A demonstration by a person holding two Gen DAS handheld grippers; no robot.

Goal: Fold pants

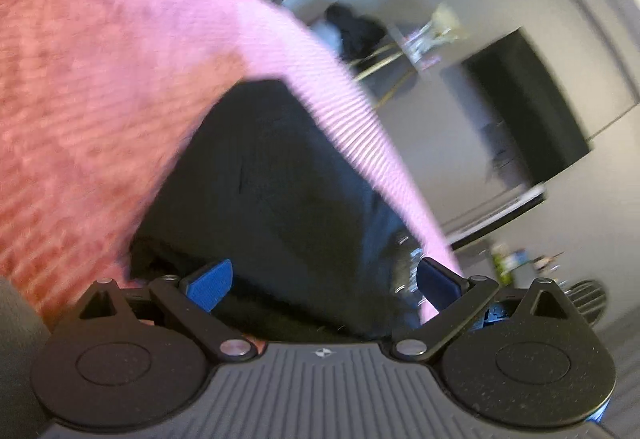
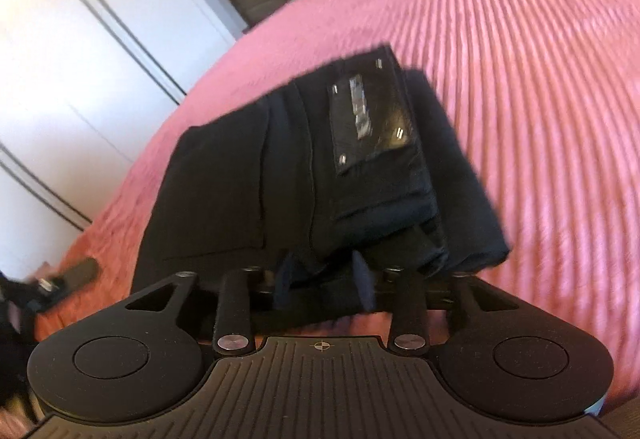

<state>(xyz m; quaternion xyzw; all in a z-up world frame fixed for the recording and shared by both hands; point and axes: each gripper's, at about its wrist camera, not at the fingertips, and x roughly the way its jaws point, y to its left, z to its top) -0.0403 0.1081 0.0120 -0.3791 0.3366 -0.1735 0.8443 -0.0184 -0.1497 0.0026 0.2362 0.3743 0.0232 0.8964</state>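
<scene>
Black pants (image 2: 240,179) lie folded into a thick bundle on a pink ribbed bedspread (image 2: 520,79), a shiny leather patch (image 2: 368,123) facing up. My right gripper (image 2: 324,281) is at the bundle's near edge, its dark pads apart with a slack fold of the cloth between them, so it reads as open. In the left wrist view the same pants (image 1: 272,179) fill the middle, with the bedspread (image 1: 80,99) around them. My left gripper (image 1: 324,285) stands wide open at the pants' near edge, blue pads clear of the cloth.
White wardrobe doors (image 2: 80,39) stand beyond the bed's left edge. A dark screen (image 1: 532,111) hangs on the wall, and a chair with dark clothes (image 1: 356,31) stands beyond the bed. A blurred black object (image 2: 76,271) lies at the bed's left.
</scene>
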